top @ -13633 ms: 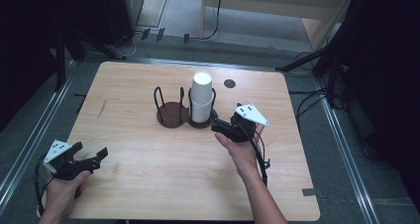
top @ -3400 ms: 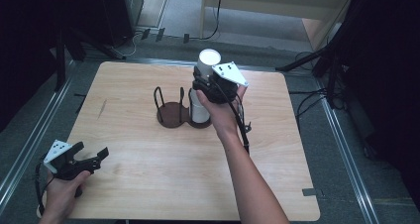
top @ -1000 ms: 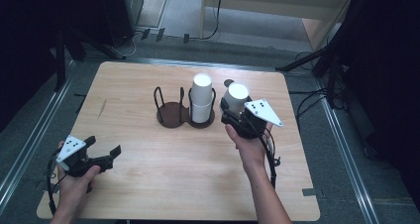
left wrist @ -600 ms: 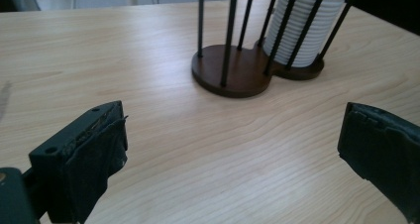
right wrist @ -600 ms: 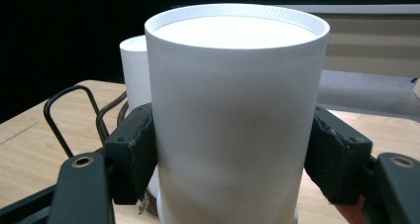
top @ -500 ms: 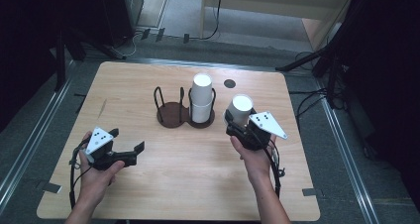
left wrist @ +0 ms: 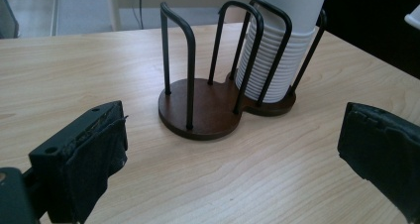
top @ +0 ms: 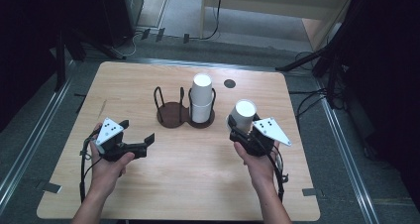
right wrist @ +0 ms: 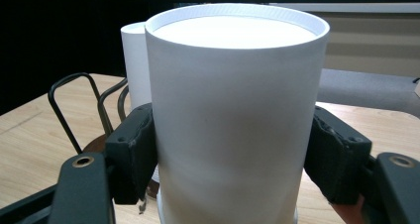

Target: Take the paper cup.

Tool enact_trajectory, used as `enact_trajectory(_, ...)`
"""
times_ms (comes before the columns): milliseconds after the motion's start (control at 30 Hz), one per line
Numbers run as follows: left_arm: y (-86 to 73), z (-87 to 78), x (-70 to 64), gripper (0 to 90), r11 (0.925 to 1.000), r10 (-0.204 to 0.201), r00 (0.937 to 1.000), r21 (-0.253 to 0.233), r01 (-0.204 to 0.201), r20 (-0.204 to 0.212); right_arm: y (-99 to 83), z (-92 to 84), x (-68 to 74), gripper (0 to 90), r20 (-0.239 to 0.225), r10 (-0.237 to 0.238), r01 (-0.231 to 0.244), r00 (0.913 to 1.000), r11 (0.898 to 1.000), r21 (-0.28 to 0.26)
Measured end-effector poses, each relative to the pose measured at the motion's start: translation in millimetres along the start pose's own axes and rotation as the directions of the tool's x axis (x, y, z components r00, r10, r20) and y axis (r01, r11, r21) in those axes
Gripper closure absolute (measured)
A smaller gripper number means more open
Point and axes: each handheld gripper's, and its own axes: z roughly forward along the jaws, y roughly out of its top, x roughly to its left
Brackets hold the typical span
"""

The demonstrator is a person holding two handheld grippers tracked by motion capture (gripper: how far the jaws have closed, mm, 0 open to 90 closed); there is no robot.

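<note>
The right gripper has carried 1 white paper cup, clamped upside down between its pads, away from the cup stack in the two-bay wire holder toward the near table. The left gripper, jaws wide and empty, has moved in toward the holder, likely to steady it.

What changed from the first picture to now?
The right claw took a white cup off the stack and carried it back to the table's right side, gripped upside down. The left claw moved inward from the table's left edge toward the holder, jaws open. Holder and stack stayed put.
</note>
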Motion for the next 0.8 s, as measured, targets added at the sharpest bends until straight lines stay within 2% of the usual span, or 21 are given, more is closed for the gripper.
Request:
enact_trajectory(233, 2.9, 2.2, -2.2, 0.0, 1.0000, 0.001, 0.9999, -0.003, -0.001, 0.011, -6.9, -2.3, 4.5, 28.4, -0.004, -0.015, 0.015, 0.9999, 1.000, 0.010)
enact_trajectory(433, 5.5, 4.7, -12.7, 0.0, 0.9997, 0.025, 0.9991, 0.006, -0.025, 0.034, -15.3, -3.6, 10.2, 28.5, -0.015, -0.023, 0.024, 0.9996, 1.000, 0.020)
enact_trajectory(500, 7.0, 5.5, -14.9, 0.0, 0.9997, 0.025, 0.9987, 0.006, -0.025, 0.045, -17.6, -4.4, 12.3, 28.5, -0.018, -0.024, 0.025, 0.9995, 0.999, 0.022)
enact_trajectory(667, 8.8, 8.7, -22.1, 0.0, 0.9994, 0.032, 0.9971, 0.010, -0.033, 0.069, -24.7, -4.8, 16.4, 28.5, -0.008, -0.061, 0.061, 0.9981, 0.997, 0.036)
enact_trajectory(800, 9.0, 10.7, -25.2, 0.0, 0.9991, 0.038, 0.9956, 0.018, -0.039, 0.085, -28.6, -5.1, 16.7, 28.5, -0.009, -0.058, 0.058, 0.9983, 0.997, 0.046)
